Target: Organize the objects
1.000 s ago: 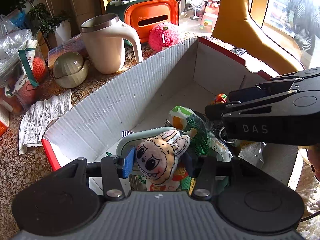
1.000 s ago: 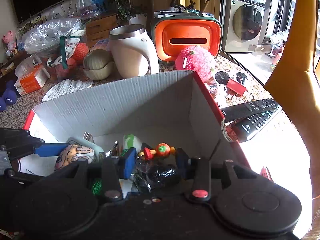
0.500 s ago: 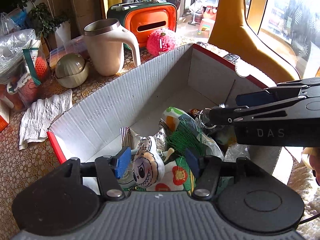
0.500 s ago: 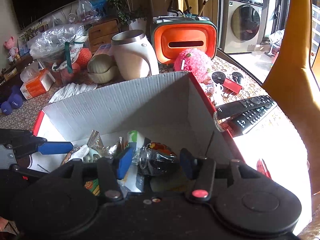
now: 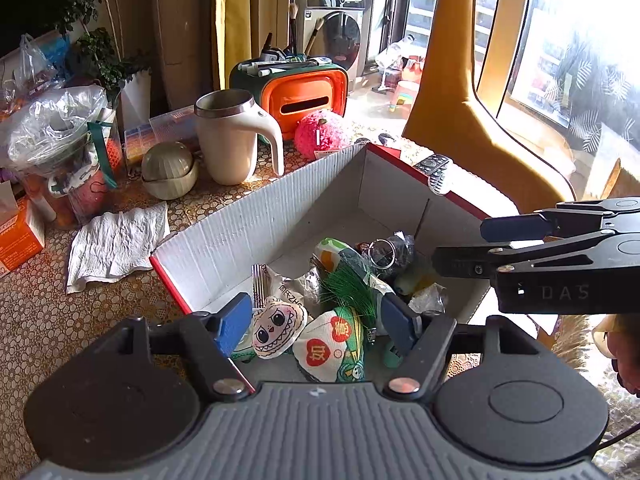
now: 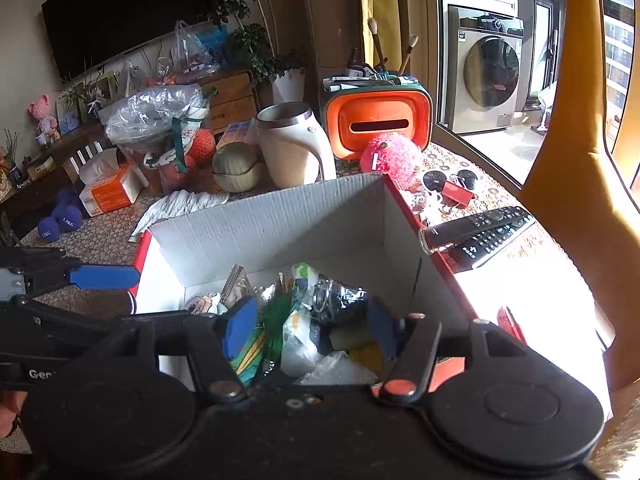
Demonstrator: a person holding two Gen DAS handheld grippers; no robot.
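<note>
Your left gripper sits at the bottom centre of its frame, jaws spread and just opened wider, nothing pinched between the blue pads. The plush face toy and the printed pouch lie loose beneath it in the cardboard box. Your right gripper is the same story: jaws just widened and empty, poised over the foil packet with the ring.

So both drops look done, and the box holds a good heap in its near end.

What's left? Plenty, by my judgement. In the right view, 2 remotes rest against the box's right edge, the pink pompom sits upper centre, the red clip just right of it, and the crumpled cloth lies middle left.
</note>
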